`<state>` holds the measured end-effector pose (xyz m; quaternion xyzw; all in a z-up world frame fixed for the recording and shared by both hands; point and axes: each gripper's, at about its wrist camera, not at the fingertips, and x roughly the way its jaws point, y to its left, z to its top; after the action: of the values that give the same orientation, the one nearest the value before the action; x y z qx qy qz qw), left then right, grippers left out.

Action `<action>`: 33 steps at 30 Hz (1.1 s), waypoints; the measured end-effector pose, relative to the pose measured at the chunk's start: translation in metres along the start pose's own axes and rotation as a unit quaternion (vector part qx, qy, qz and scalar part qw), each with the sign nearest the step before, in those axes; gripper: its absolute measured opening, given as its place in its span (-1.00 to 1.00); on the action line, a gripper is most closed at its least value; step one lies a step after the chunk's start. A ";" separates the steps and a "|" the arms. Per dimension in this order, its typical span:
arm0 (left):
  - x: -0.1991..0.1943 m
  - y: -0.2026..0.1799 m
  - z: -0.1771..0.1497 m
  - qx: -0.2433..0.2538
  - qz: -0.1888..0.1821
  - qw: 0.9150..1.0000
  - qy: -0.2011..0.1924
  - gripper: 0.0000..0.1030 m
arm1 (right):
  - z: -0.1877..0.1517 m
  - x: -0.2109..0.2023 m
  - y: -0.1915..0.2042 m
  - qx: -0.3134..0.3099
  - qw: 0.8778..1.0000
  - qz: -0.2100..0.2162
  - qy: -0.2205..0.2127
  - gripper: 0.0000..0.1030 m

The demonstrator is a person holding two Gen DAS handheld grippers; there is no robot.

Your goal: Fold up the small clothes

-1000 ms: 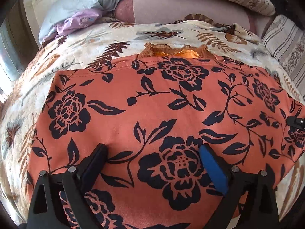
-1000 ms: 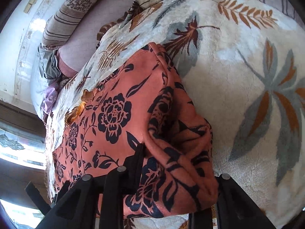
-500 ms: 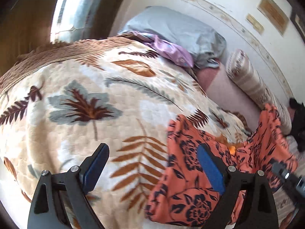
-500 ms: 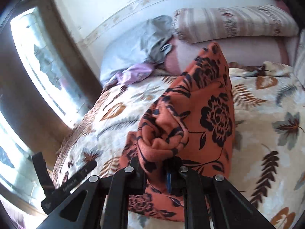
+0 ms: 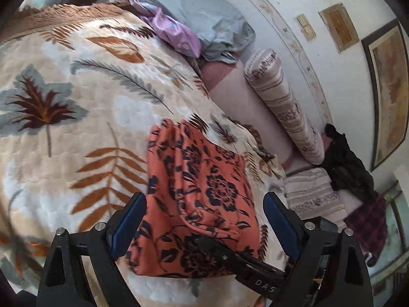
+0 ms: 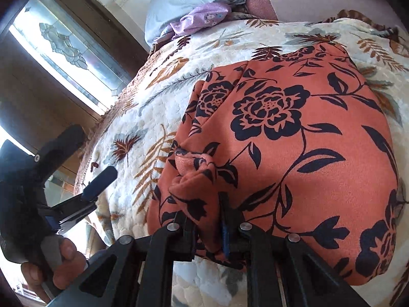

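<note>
In the left wrist view, the left tool (image 5: 204, 212) is seen with its blue-padded fingers (image 5: 127, 220) spread wide and nothing gripped between them. Beyond them, the orange floral garment (image 5: 204, 192) lies on the leaf-patterned blanket (image 5: 64, 128) of the bed, folded over into a narrower shape. Part of the right tool (image 5: 245, 263) crosses the lower part of the garment. A striped bolster (image 5: 281, 102) and a grey pillow (image 5: 199, 10) are seen near the wall, with a lilac cloth (image 5: 173, 33) beside the pillow.

In the right wrist view, the right tool (image 6: 207, 232) is seen narrowed onto a bunched edge of the garment (image 6: 294, 140), with cloth pinched between its fingers; its jaws have just been closing. The rest of the garment is spread flat on the blanket (image 6: 153, 102). At the left, the left tool (image 6: 84, 171) is seen held by a hand (image 6: 51, 268), clear of the garment.
</note>
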<state>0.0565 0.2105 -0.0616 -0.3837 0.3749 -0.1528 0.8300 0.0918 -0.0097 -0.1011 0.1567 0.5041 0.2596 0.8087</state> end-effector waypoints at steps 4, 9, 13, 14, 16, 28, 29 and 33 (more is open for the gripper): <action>0.033 0.000 0.021 -0.040 -0.016 0.997 0.057 0.80 | -0.002 -0.009 -0.006 0.027 0.999 0.029 -0.016 -0.71; 0.075 0.011 0.030 -0.097 -0.032 0.985 0.139 0.80 | -0.006 -0.017 -0.003 0.020 0.998 0.044 -0.027 -0.71; 0.093 0.011 0.033 -0.107 -0.027 0.982 0.156 0.80 | -0.007 -0.020 -0.007 0.027 0.997 0.058 -0.030 -0.71; 0.098 0.012 0.033 -0.111 -0.026 0.980 0.163 0.80 | -0.007 -0.020 -0.007 0.025 0.997 0.061 -0.030 -0.71; 0.108 0.013 0.034 -0.116 -0.021 0.978 0.170 0.78 | -0.007 -0.020 -0.006 0.019 0.997 0.061 -0.031 -0.71; 0.060 -0.004 0.030 0.003 0.025 0.998 0.065 -0.65 | -0.014 -0.027 0.027 -0.048 0.997 0.059 -0.025 -0.65; 0.067 0.012 0.030 -0.016 0.042 0.996 0.077 -0.65 | -0.016 -0.018 0.030 -0.055 0.997 0.048 -0.014 -0.63; 0.091 0.058 0.020 -0.065 0.053 0.990 0.117 -0.60 | -0.032 0.008 0.029 -0.059 0.997 0.039 0.033 -0.34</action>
<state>0.1304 0.2100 -0.1419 -0.3955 0.4985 -0.1280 0.7607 0.0582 0.0187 -0.1065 0.1195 0.5079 0.3256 0.7885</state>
